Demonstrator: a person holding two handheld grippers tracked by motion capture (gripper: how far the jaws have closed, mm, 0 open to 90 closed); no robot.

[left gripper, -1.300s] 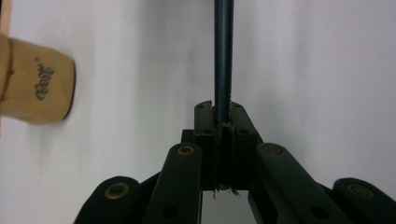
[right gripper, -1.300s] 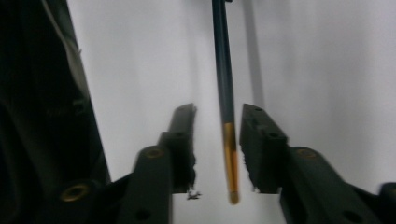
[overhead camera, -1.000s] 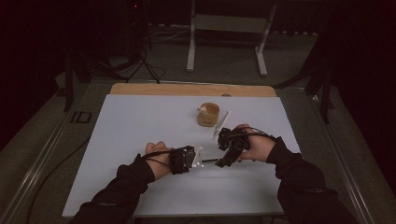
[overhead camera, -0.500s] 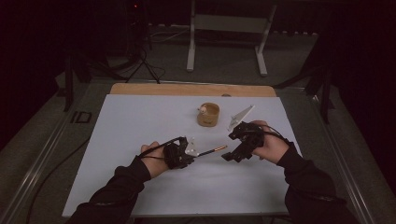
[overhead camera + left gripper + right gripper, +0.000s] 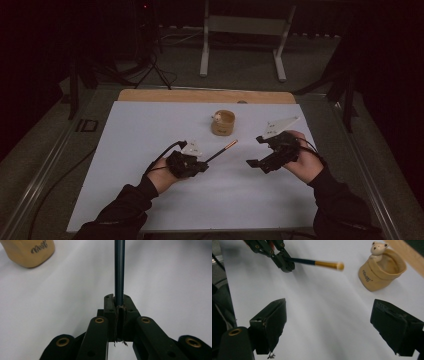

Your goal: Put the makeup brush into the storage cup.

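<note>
My right gripper (image 5: pixel 256 163) has just opened empty and drawn off right, so the pencil (image 5: pixel 222 149), mid-frame below the cup (image 5: pixel 223 122), now sits clamped in my left gripper (image 5: pixel 200 165) alone.

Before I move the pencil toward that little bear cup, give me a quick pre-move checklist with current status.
1. Left gripper shut on the pencil: ok, jaws clamp its dark shaft in the left gripper view.
2. Right gripper clear of the pencil: ok, its jaws have just been opening, stand wide apart, nothing between them.
3. Cup upright with mouth open: ok, the bear figure sits on its rim.
4. Path from pencil tip to cup: ok, bare white table between them.
5. Pencil aimed at the cup: not ok, it points to the cup's right.
6. Inside of the cup empty: cannot tell.
</note>
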